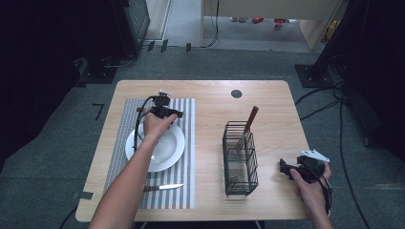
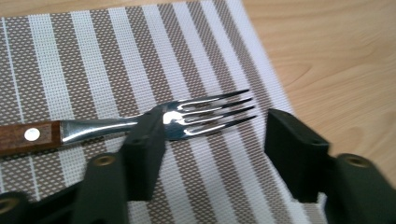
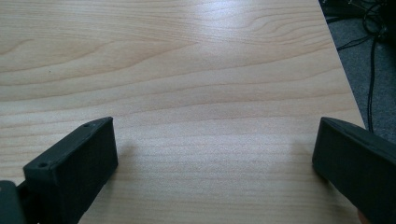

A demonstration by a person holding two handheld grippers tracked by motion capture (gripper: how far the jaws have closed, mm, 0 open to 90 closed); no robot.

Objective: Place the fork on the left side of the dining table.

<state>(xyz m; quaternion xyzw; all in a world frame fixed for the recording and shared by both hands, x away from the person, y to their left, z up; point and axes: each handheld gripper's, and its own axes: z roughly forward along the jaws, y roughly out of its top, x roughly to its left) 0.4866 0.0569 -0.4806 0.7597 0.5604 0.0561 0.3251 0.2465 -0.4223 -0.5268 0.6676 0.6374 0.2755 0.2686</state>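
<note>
**Fork on striped mat, left claw parted above it**

The left claw [image 2: 210, 154] hangs over the far part of the striped placemat [image 2: 93, 56], just beyond the white plate [image 1: 167, 150]. Its jaws stand apart at a middling width. The fork [image 2: 187, 119] lies flat on the placemat beneath them, its wooden handle pointing to the left in the left gripper view and its tines to the right. One jaw overlaps the neck of the fork in that view; the other stands clear of the tine tips, with bare mat between. Neither pad presses on the fork.

The right claw [image 1: 286, 170] is held low near the right edge of the bench [image 1: 267, 95], well apart from the placemat. Its jaws are spread wide, with bare wood between them in the right gripper view.

A black wire caddy [image 1: 239, 160] stands on the bench between the two hands, right of the placemat. A utensil with a brown handle [image 1: 252, 117] leans upright in its far compartment. A knife [image 1: 165, 187] lies flat on the near part of the placemat, below the plate, its blade pointing right.
</note>
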